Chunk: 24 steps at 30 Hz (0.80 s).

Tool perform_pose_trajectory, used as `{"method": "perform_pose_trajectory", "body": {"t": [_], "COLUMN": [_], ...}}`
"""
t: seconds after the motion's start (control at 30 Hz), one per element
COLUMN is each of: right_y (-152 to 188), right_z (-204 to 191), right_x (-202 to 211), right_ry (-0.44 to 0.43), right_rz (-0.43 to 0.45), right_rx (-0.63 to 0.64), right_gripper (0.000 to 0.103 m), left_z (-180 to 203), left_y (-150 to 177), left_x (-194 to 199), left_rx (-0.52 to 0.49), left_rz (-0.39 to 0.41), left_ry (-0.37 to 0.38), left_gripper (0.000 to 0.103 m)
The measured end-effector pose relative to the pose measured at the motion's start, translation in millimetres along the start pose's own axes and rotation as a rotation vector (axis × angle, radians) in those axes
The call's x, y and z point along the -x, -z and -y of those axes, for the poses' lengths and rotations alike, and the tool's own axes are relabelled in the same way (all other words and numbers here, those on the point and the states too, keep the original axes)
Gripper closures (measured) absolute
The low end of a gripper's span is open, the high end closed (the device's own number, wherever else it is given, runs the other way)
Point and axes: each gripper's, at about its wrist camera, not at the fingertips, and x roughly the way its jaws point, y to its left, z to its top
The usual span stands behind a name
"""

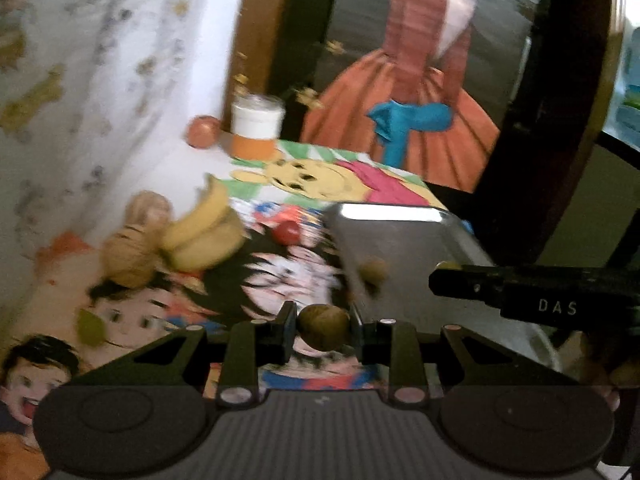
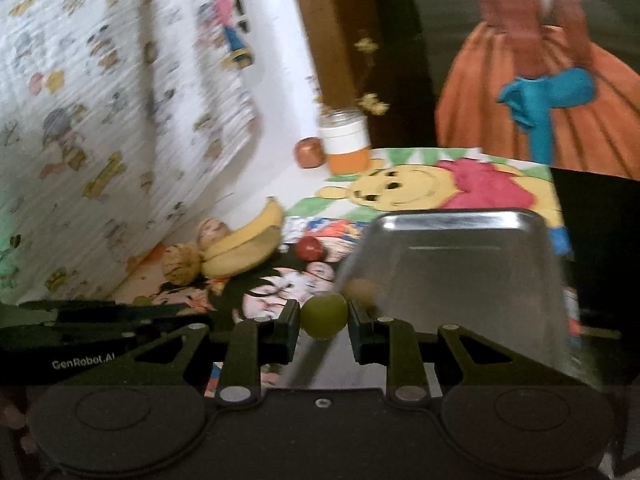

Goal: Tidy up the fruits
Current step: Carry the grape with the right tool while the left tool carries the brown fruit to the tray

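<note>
Two pairs of hand-held tongs hover low over a desk covered with cartoon-printed sheets [image 2: 440, 184]. The left tongs [image 1: 323, 328] are pinching a small brownish-green round fruit [image 1: 323, 326] between their pads. The right tongs [image 2: 323, 316] are pinching a small green round fruit [image 2: 323, 315], perhaps a grape.

Just ahead of both tongs, slightly right, sits a shiny metal tray [image 2: 460, 256] with one small brown fruit [image 2: 360, 291] at its near edge. Ahead and to the left lie a bunch of bananas [image 2: 244, 248], two walnuts [image 2: 182, 266] and a small red fruit [image 2: 309, 247]. Farther ahead stand a reddish apple [image 2: 309, 152] and a white-lidded jar [image 2: 346, 140].

The held fruits look light, smooth and easily crushed or squirted out; a gentle grip across the widest middle seems safest. The bananas would be heavier and bruise easily, best taken near the stem.
</note>
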Motion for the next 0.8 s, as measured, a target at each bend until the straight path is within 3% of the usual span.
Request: {"method": "perform_pose_trajectory", "body": {"t": [0.37, 0.8], "right_y": [46.4, 66.3], "right_z": [37.2, 44.2], "right_x": [48.8, 42.1], "right_ry": [0.087, 0.11], "right_rz": [-0.009, -0.054], "right_rx": [-0.101, -0.096], "right_gripper": [0.075, 0.075], "left_z": [54.3, 74.6], "left_y": [19.6, 28.5], "left_x": [-24.5, -39.1], "left_rx": [-0.025, -0.048], "left_rz": [-0.093, -0.156], "left_ry": [0.073, 0.003], "left_gripper": [0.072, 0.071]}}
